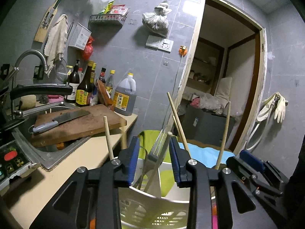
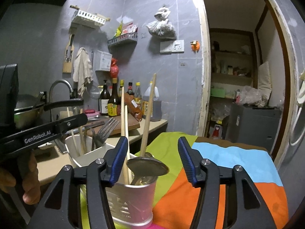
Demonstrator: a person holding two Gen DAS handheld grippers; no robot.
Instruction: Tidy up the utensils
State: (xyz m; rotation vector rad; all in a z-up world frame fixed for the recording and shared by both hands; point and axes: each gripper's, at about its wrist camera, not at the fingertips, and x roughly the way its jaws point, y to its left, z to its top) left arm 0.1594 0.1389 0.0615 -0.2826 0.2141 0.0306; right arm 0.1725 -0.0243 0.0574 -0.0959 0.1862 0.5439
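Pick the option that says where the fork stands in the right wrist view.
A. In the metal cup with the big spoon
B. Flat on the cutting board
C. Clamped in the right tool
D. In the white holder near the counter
D: the fork stands tines up in the white holder, left of the metal cup that holds the big spoon and wooden sticks.

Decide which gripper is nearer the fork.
Left. The left gripper hangs right over the fork in the white holder; the right gripper is off beside it, over the metal cup.
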